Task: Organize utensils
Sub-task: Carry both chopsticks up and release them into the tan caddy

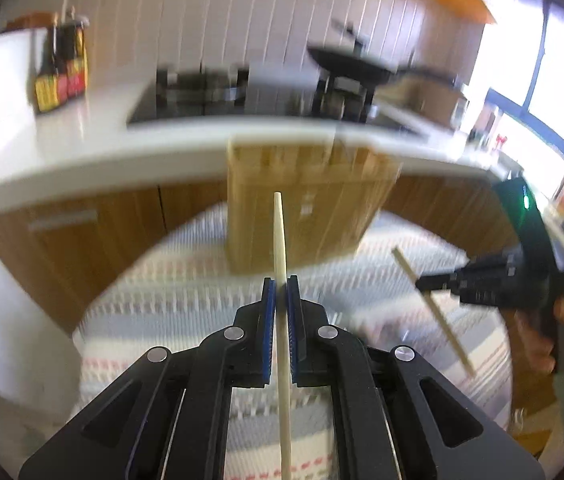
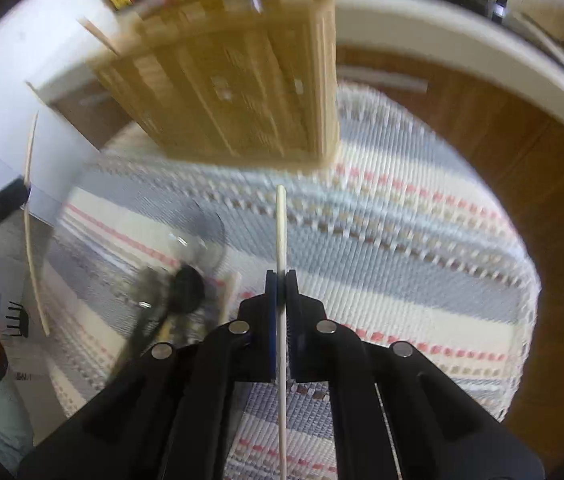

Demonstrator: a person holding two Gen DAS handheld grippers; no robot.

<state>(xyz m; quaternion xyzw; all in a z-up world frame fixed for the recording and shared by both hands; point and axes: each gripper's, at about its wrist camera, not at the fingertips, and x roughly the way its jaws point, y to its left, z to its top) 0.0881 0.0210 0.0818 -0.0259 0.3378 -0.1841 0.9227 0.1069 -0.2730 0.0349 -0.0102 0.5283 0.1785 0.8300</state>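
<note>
A wooden holder (image 1: 306, 208) stands ahead on the striped mat (image 1: 186, 280); left gripper (image 1: 281, 292) and right gripper (image 2: 281, 284) each clamp one chopstick (image 1: 280, 240), raised above it.

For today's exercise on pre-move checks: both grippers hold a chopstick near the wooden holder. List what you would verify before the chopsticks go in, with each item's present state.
1. Left gripper shut on its chopstick: ok.
2. Right gripper shut on its chopstick: ok.
3. Left chopstick in line with the holder: ok, tip points up in front of it.
4. Right chopstick tip at the holder's top: not ok, the tip is below the holder's base in the right wrist view.
5. Holder slots free: cannot tell, blurred.
6. Grippers apart from each other: ok.
</note>
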